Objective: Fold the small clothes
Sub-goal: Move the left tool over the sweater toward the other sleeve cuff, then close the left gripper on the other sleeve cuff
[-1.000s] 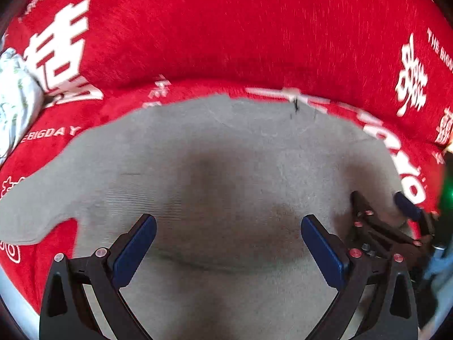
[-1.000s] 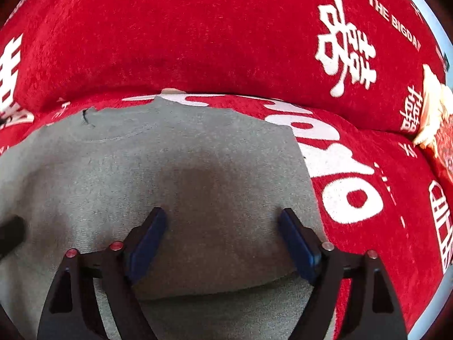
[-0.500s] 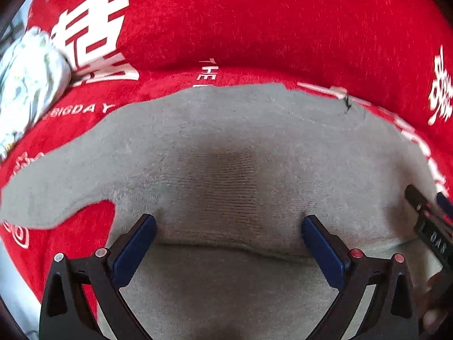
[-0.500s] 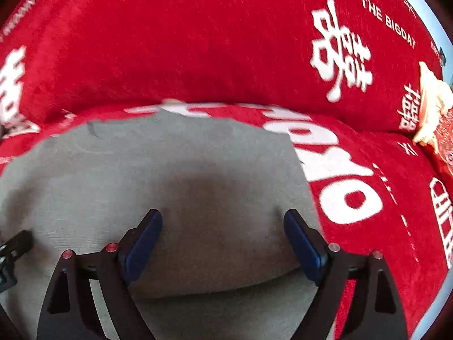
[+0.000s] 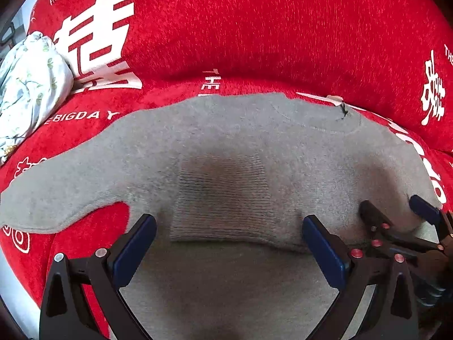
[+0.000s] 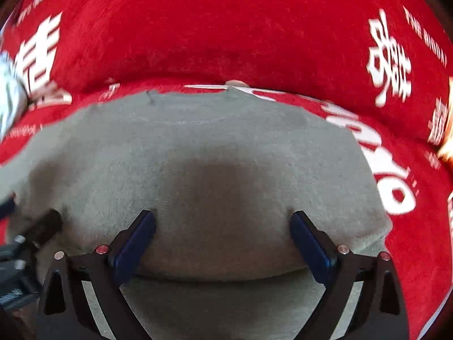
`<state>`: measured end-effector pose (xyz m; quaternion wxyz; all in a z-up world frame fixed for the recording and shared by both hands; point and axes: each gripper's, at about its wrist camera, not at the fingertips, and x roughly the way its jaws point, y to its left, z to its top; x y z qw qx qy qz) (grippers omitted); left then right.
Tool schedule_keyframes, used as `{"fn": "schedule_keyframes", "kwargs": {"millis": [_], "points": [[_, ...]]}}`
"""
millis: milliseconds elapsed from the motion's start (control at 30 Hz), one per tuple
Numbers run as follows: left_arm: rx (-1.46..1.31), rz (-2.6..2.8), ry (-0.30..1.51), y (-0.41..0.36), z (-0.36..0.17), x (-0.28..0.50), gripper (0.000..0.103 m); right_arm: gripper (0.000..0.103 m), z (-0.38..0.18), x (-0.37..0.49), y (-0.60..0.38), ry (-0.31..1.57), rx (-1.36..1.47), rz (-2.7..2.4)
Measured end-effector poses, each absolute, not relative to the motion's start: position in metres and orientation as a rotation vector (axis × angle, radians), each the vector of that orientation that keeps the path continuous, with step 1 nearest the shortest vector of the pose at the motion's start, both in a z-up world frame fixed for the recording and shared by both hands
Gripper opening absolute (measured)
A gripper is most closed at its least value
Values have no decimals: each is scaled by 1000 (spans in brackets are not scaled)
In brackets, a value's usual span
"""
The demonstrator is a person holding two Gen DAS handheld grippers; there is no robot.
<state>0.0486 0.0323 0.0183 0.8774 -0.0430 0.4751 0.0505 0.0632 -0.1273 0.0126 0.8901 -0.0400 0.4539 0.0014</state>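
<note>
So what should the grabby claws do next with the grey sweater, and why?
Probably swing the left gripper over to the sleeve and pinch it. That sleeve sticks out flat from the grey sweater onto the red blanket, unfolded. Both grippers are empty; the right gripper is opening.

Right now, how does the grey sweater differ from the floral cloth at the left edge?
The grey sweater lies spread flat across the red cover, one sleeve stretched out to the left; the floral cloth sits bunched in a lump. The grey sweater is plain grey knit; the floral cloth is pale with a small leafy print. The sweater fills the view; the cloth takes a corner. Both rest on the red cover.
</note>
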Motion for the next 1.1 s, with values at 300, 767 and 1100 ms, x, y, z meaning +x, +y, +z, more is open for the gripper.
{"fn": "schedule_keyframes", "kwargs": {"millis": [300, 767, 1100], "points": [[-194, 222, 964, 112, 21, 22, 103, 102, 9, 68, -137, 957, -26, 21], [-764, 810, 872, 373, -18, -67, 103, 103, 10, 70, -137, 955, -31, 16], [-683, 947, 860, 394, -12, -33, 74, 103, 12, 69, -138, 954, -37, 13]]}}
